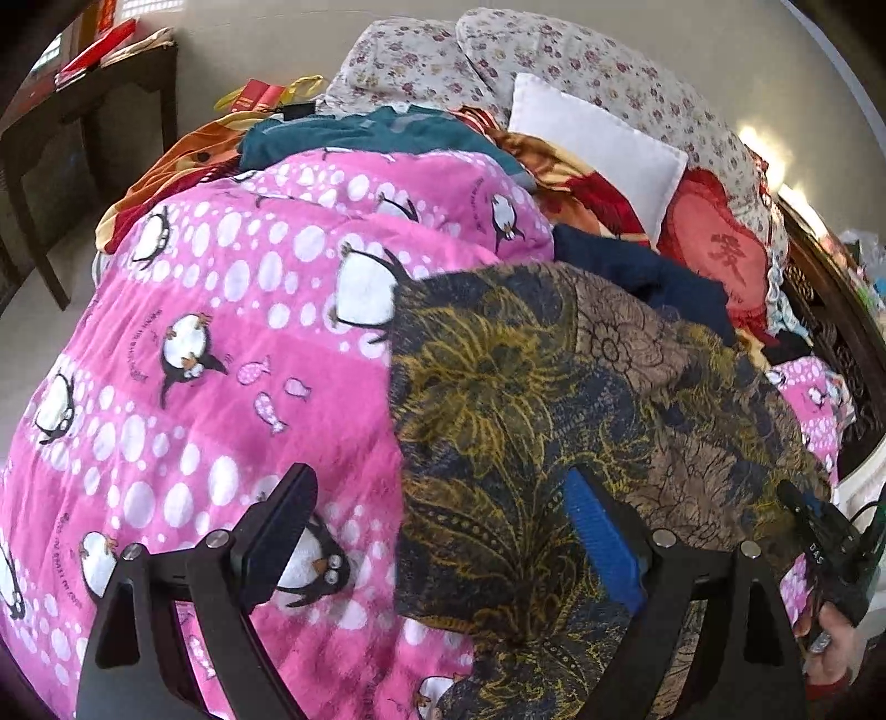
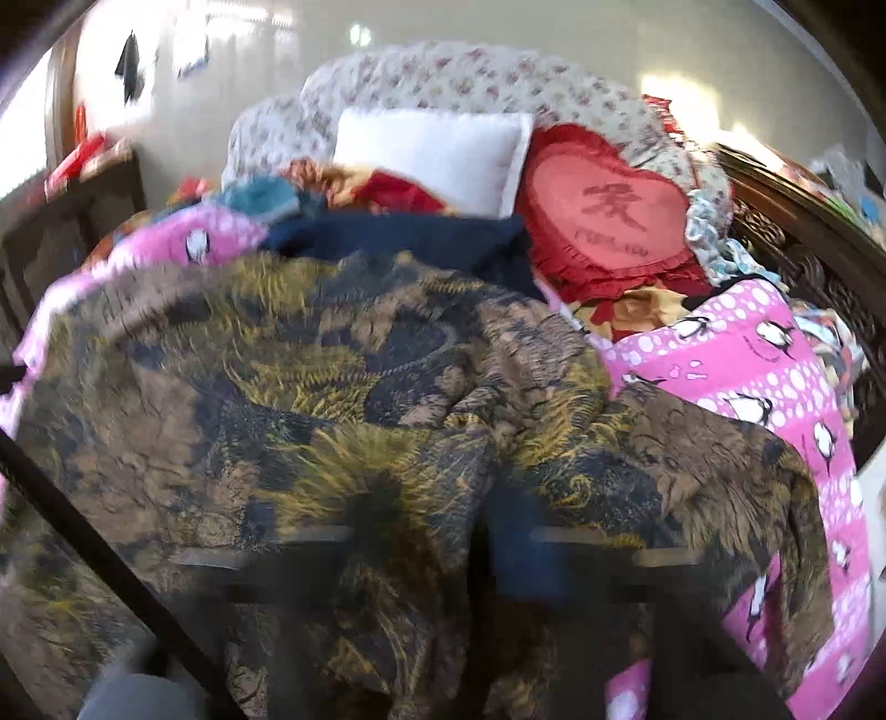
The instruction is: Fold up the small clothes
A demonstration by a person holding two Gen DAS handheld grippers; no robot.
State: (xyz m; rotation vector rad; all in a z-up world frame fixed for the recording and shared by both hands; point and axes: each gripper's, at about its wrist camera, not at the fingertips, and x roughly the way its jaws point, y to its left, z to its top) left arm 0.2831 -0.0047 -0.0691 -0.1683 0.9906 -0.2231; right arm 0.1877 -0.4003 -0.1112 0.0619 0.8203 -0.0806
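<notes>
A pale wall [image 1: 266,61] is running across the top of both views, with sunlight glaring on it at the upper right. A dark wooden table [image 1: 66,122] is standing at the upper left on a light floor [image 1: 33,315], red boxes [image 1: 97,47] lying on top. A carved dark bed frame [image 2: 786,243] is curving down the right edge. Floral pillows [image 1: 581,61] are leaning against the wall at top centre, a white pillow [image 2: 432,149] and a red heart cushion [image 2: 609,210] resting just below them.
</notes>
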